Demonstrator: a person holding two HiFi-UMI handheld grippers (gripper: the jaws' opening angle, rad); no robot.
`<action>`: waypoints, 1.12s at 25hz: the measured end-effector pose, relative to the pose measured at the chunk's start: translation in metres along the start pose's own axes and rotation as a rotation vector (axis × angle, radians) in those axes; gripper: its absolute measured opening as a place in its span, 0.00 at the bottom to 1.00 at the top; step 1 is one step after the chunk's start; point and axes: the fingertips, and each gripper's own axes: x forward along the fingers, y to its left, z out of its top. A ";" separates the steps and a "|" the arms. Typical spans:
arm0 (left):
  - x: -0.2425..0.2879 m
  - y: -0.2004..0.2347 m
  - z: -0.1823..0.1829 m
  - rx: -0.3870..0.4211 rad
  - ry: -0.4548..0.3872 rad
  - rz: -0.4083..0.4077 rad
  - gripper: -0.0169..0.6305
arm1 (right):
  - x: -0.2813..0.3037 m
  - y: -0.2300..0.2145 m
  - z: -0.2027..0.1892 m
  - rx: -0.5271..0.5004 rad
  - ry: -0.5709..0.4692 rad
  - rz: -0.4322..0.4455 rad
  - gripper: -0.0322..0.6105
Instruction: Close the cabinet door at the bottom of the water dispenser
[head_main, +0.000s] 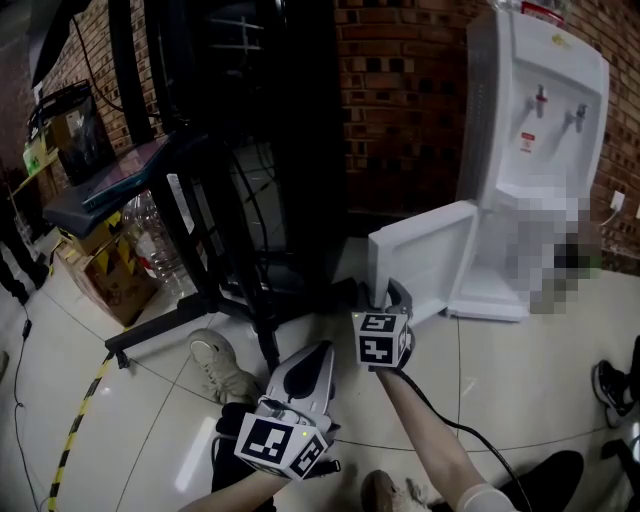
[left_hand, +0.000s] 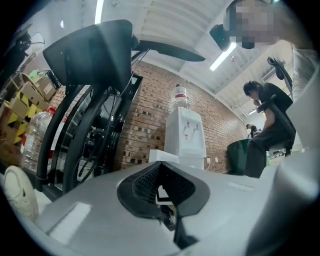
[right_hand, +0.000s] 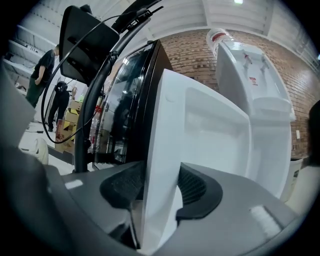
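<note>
Since the cabinet door (head_main: 420, 255) stands swung wide from the foot of the water dispenser (head_main: 535, 120), the head view has my right gripper (head_main: 390, 298) at the door's free edge, the end farthest from the dispenser. I judge that gives the best leverage for swinging it home. My left gripper (head_main: 318, 352) hangs farther from the dispenser, idle. A mosaic patch covers the cabinet opening, so I cannot see the hinge or the inside.

From the left gripper view, the jaws are pressed together on nothing. The dispenser (left_hand: 186, 132) shows beyond them, with the door (left_hand: 162, 155) mostly hidden behind the gripper body.

The right gripper view shows the jaws clamped on the door's edge (right_hand: 162, 200), one pad on each face. The door's lower end is cut off by the gripper body.
</note>
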 end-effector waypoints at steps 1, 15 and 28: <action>0.001 -0.002 -0.001 0.004 0.003 -0.005 0.03 | 0.001 0.000 0.000 -0.004 0.000 0.003 0.34; 0.017 -0.020 0.000 -0.068 0.004 -0.041 0.03 | -0.019 -0.002 -0.003 -0.110 0.001 0.049 0.37; 0.047 -0.050 0.009 -0.039 -0.028 -0.065 0.03 | -0.076 -0.025 -0.015 -0.113 0.030 0.114 0.39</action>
